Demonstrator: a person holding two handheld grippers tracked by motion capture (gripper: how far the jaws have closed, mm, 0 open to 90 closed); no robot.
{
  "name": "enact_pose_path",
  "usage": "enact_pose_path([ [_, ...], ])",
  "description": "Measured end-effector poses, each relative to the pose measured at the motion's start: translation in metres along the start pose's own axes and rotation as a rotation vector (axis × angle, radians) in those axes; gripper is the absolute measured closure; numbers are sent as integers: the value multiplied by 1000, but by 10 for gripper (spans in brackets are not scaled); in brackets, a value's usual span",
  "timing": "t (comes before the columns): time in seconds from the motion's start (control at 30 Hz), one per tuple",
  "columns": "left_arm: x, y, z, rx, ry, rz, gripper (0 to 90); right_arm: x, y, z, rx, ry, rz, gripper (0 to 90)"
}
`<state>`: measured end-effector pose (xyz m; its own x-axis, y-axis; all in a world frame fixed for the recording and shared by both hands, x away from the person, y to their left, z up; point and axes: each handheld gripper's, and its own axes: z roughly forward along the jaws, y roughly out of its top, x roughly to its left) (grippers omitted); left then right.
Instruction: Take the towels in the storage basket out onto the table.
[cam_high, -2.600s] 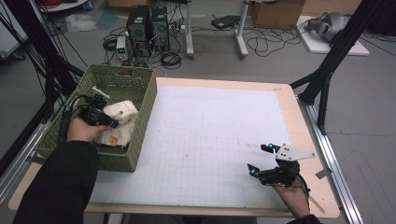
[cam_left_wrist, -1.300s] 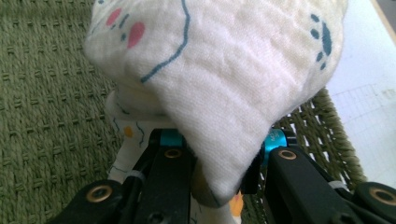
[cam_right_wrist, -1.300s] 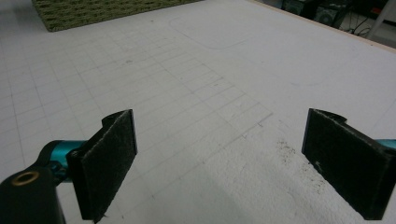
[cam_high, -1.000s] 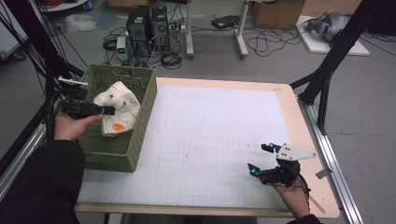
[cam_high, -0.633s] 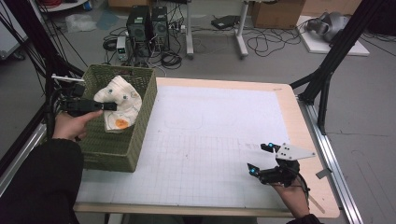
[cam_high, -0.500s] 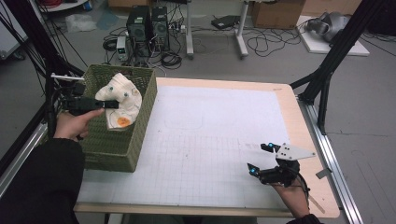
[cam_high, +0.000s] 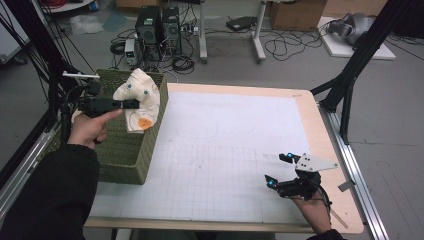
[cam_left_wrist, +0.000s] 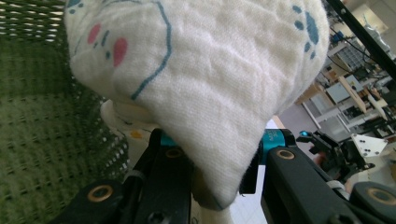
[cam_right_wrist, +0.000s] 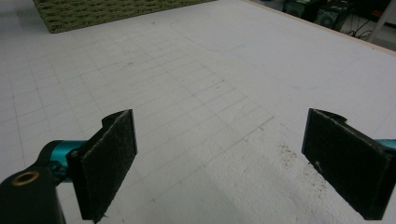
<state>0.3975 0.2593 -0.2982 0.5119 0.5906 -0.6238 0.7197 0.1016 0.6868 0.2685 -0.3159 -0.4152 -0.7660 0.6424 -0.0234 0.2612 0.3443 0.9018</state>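
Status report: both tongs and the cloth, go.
Left tongs shut on white printed cloth, held above green basket. Right tongs open, nothing between them, over white mat. Nothing in the way.

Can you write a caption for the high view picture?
Left gripper lifts a white printed cloth above the green basket.

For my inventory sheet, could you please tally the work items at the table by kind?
Green woven basket: 1
White printed cloth, clamped in the left gripper above the basket: 1
Handheld grippers, counting the right gripper with jaws open over the table mat: 2
Total: 4
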Motion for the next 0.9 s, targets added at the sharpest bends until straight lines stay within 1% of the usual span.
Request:
enact_pose_path([
  [0.07, -4, 1, 4, 8, -10, 10, 797, 0, 0, 0, 1, 2, 0, 95],
  [0.13, -8, 3, 8, 5, -21, 13, 797, 0, 0, 0, 1, 2, 0, 95],
  [0.23, -13, 5, 14, 18, -25, 27, 799, 0, 0, 0, 2, 3, 0, 95],
  [0.27, -15, 5, 17, 13, -38, 27, 800, 0, 0, 0, 0, 4, 1, 95],
  [0.33, -17, 5, 22, 20, -33, 33, 800, 0, 0, 0, -3, 2, -1, 95],
  [0.43, -21, 5, 30, 32, -44, 38, 800, 0, 1, 0, -5, 2, -4, 95],
  [0.53, -26, 5, 37, 44, -56, 53, 800, 0, 1, 0, -4, 3, -3, 95],
  [0.57, -28, 5, 40, 46, -60, 55, 800, 0, 1, -1, -3, 0, -10, 95],
  [0.67, -33, 5, 48, 56, -70, 65, 800, 1, 1, -1, -5, 3, -4, 95],
  [0.9, -43, 5, 65, 82, -81, 77, 800, 0, 1, -2, -11, 3, -5, 95],
])
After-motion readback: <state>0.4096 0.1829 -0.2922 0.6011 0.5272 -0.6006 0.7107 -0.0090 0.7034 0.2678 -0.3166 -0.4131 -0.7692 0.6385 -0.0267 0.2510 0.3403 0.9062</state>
